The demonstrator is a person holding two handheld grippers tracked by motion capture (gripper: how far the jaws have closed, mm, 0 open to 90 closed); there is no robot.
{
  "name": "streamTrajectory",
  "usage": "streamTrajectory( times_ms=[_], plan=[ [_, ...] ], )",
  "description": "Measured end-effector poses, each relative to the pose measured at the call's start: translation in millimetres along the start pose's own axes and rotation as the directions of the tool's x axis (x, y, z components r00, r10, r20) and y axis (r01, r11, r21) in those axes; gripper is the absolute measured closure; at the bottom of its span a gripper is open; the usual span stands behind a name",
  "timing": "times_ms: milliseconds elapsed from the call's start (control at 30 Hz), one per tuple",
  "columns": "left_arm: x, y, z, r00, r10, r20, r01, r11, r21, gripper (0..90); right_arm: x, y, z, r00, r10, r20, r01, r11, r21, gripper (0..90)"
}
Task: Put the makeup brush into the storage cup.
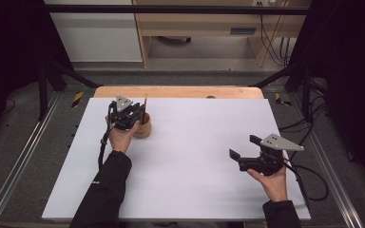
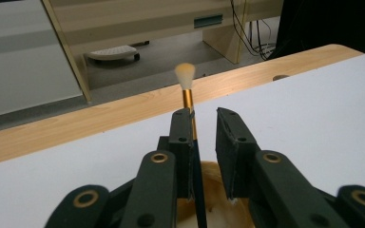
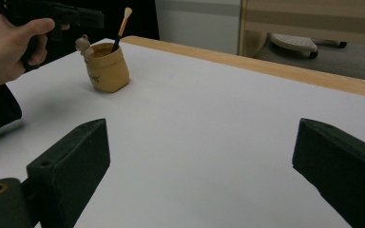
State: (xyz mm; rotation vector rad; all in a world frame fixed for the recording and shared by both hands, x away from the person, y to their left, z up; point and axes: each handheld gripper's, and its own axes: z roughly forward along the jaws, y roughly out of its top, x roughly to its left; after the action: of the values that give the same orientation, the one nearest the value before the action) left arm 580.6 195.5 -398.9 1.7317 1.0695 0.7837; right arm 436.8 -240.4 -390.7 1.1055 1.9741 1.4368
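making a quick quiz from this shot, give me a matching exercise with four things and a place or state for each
Things:
1. brush
2. pot
3. left tool
4. right tool

States:
a. jaws wide apart over bare white table
b. tan, soft-sided, near the table's far left
c. jaws a little apart on either side of a thin handle
d. stands bristles up in a container

Pairs: 1-d, 2-b, 3-c, 4-a

Place: it looked like a lab or test room.
Signs: black frame [image 1: 171, 9], floor rails [image 1: 14, 166], loose cables [image 1: 309, 178], white-topped table [image 1: 195, 156].
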Motion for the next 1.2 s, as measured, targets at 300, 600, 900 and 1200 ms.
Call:
streamTrajectory(
  times_ms=[300,600,900,1200],
  plan=[
    [-1.0,6.3,-24.5,0.9973,-0.029,0.067,0.031,0.9990,-0.033,59.5,-0.5,1.1,-2.3,0.9999,0.010,0.004,-0.010,1.000,-0.014,5.5],
    [-3.2,2.0,-47.8,0.9871,-0.040,0.155,0.044,0.9988,-0.023,43.4,-0.5,1.4,-3.3,0.9999,0.015,0.003,-0.015,1.000,-0.016,5.2],
    [-10.9,-6.2,-65.3,0.9819,-0.022,0.188,0.026,0.9995,-0.017,27.7,-0.4,1.2,-3.4,0.9999,0.015,0.005,-0.015,1.000,-0.014,5.1],
    [-15.9,-16.1,-85.7,0.9788,-0.011,0.205,0.013,0.9999,-0.008,16.5,-0.4,1.0,-3.9,0.9999,0.015,0.006,-0.015,1.000,-0.016,5.0]
  ],
)
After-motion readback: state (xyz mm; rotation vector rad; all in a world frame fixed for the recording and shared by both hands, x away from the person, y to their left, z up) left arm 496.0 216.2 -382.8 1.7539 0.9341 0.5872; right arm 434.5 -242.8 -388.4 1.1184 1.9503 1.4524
